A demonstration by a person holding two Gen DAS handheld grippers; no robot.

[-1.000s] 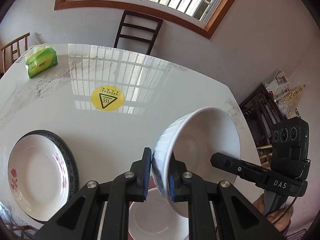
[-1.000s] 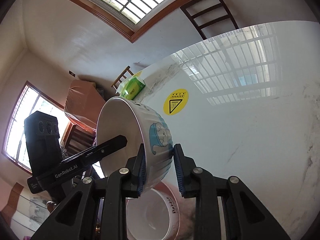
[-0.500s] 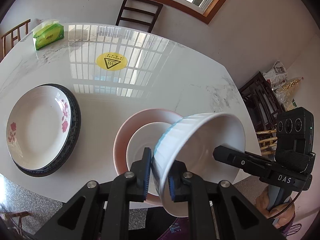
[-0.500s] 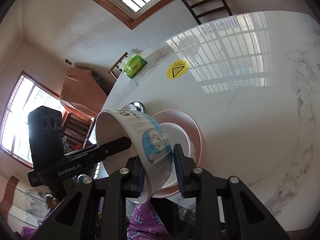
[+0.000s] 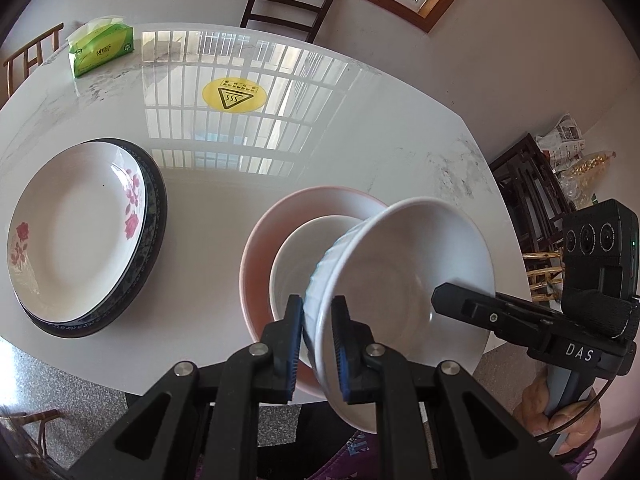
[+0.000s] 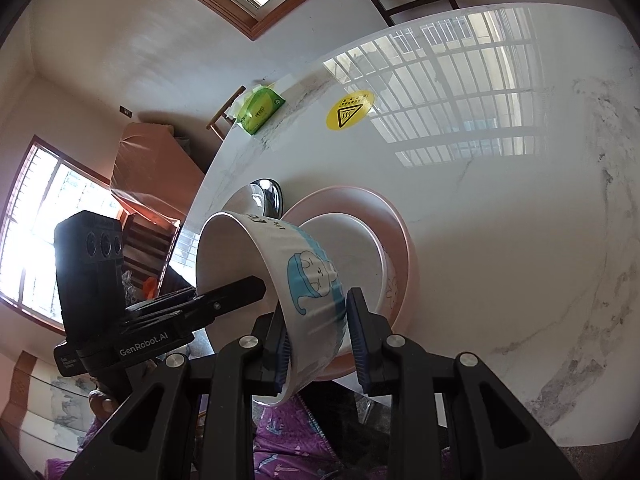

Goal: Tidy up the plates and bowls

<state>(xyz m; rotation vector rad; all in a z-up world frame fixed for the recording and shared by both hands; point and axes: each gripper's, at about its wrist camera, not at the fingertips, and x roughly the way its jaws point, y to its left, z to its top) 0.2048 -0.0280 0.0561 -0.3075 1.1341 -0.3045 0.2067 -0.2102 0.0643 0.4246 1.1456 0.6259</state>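
A white bowl (image 5: 404,280) with a ribbed outside and a blue cartoon print (image 6: 316,276) hangs tilted between both grippers. My left gripper (image 5: 318,314) is shut on its near rim. My right gripper (image 6: 318,308) is shut on the opposite rim. In the left wrist view the right gripper's finger (image 5: 480,312) reaches into the bowl. In the right wrist view the left gripper's finger (image 6: 228,298) does the same. Just beyond and below the held bowl sits a pink bowl (image 5: 260,256) (image 6: 404,232) with a smaller white bowl (image 5: 296,256) (image 6: 356,248) nested inside. A flowered white plate (image 5: 80,232) lies on a dark-rimmed plate (image 5: 156,200) at the left.
The white marble table (image 5: 360,140) carries a green tissue pack (image 5: 102,50) at the far left and a yellow warning sticker (image 5: 233,95) in the middle. A dark chair (image 5: 288,4) stands behind it. The nested bowls sit close to the table's near edge. A hand (image 5: 560,412) grips the right gripper's handle.
Both grippers carried the bowl back toward the table's near edge and a little down, tipping to look down more. The pink bowl and nested white bowl came fully into view beneath it.
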